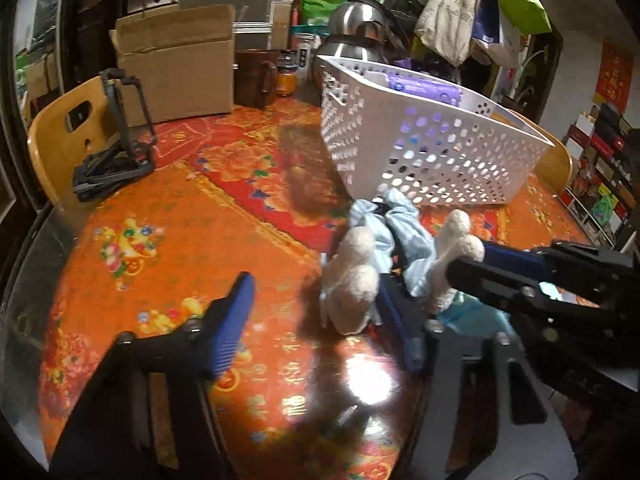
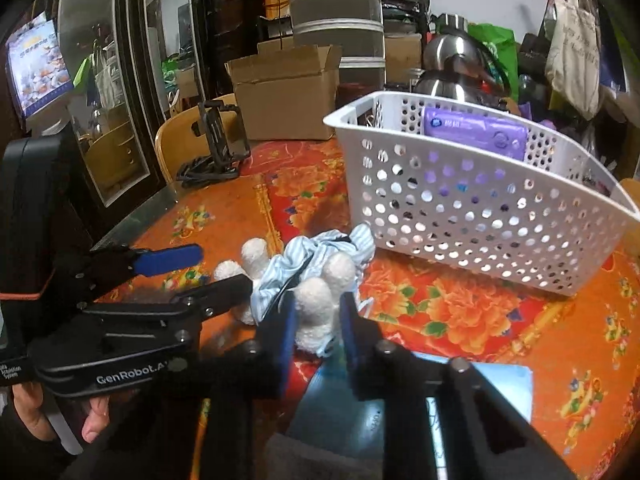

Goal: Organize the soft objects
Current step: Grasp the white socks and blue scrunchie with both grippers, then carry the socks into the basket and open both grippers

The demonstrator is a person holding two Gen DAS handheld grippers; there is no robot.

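Note:
A plush toy (image 1: 352, 280) with white fluffy limbs and pale blue striped clothes lies on the orange-red flowered tablecloth (image 1: 160, 240), just in front of a white perforated basket (image 1: 420, 152). My left gripper (image 1: 314, 286) straddles one white limb with its blue pads apart, and only the right pad is near the plush. In the right wrist view the plush toy (image 2: 316, 304) has a white limb pinched between the pads of my right gripper (image 2: 318, 304). The left gripper (image 2: 223, 267) reaches in from the left there. The right gripper (image 1: 460, 268) enters the left wrist view from the right.
A purple pack (image 2: 476, 132) stands inside the basket (image 2: 480, 220). Behind are a cardboard box (image 1: 176, 64), a brown mug (image 1: 256, 78), steel pots (image 1: 356, 20) and a black folding stand (image 1: 116, 160). A wooden chair back (image 1: 60, 140) stands at the table's left edge. A blue booklet (image 2: 500, 384) lies under the right gripper.

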